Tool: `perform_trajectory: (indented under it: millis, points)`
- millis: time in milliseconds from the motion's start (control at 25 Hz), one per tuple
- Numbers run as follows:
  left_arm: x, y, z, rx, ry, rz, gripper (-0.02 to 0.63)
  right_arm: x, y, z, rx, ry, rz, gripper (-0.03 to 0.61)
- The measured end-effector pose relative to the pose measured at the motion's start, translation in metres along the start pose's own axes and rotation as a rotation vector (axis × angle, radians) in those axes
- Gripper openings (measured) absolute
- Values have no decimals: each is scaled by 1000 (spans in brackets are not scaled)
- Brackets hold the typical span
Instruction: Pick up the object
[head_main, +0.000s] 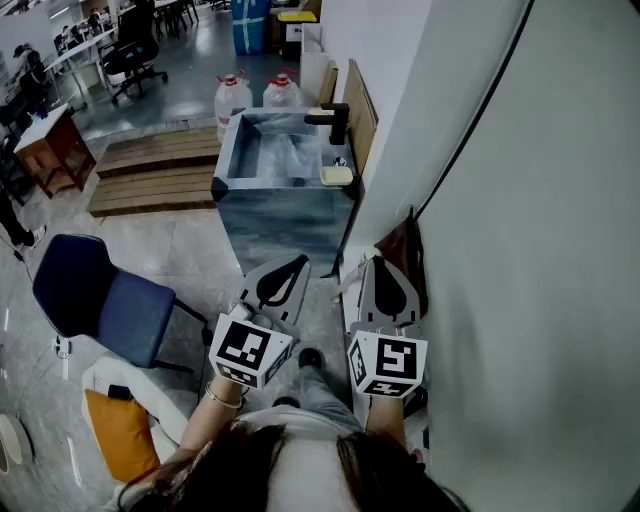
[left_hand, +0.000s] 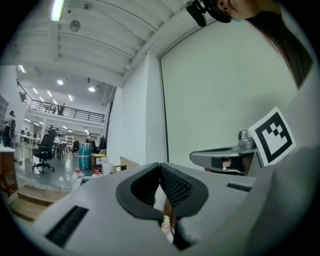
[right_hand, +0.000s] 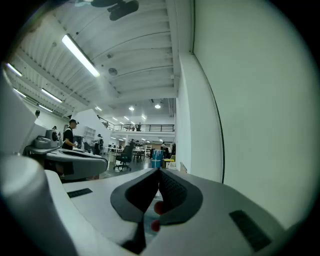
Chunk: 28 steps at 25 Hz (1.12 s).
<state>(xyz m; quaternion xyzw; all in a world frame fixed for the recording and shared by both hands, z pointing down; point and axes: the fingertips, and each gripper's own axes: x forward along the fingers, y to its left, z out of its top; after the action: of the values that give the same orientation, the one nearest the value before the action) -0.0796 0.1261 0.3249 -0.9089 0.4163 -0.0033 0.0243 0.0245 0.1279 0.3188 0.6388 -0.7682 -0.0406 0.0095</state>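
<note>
Both grippers are held side by side at waist height, pointing forward. My left gripper (head_main: 298, 260) (left_hand: 160, 164) is shut, its black pads meeting at the tip with nothing between them. My right gripper (head_main: 384, 264) (right_hand: 160, 171) is also shut and empty, close to the white wall (head_main: 520, 250). Ahead of them stands a blue-grey marbled sink block (head_main: 285, 215) with a black tap (head_main: 333, 121). A pale yellow sponge or soap (head_main: 337, 175) lies on the sink's right rim, well beyond both grippers.
Two water bottles with red caps (head_main: 233, 97) stand behind the sink. A blue chair (head_main: 100, 298) is at the left, wooden pallets (head_main: 155, 175) lie further back, and a brown bag (head_main: 405, 255) leans on the wall. A black cable (head_main: 470, 130) runs down the wall.
</note>
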Motion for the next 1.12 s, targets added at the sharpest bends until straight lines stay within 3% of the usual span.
perform_trajectory:
  millis: [360,1120]
  points:
    - [35,16,-5,-6,3,-7,8,34,-6,-10,-25,21,33,26]
    - [145,50,-14,-18,33,25,8,132,-69,-21,14,28,122,26]
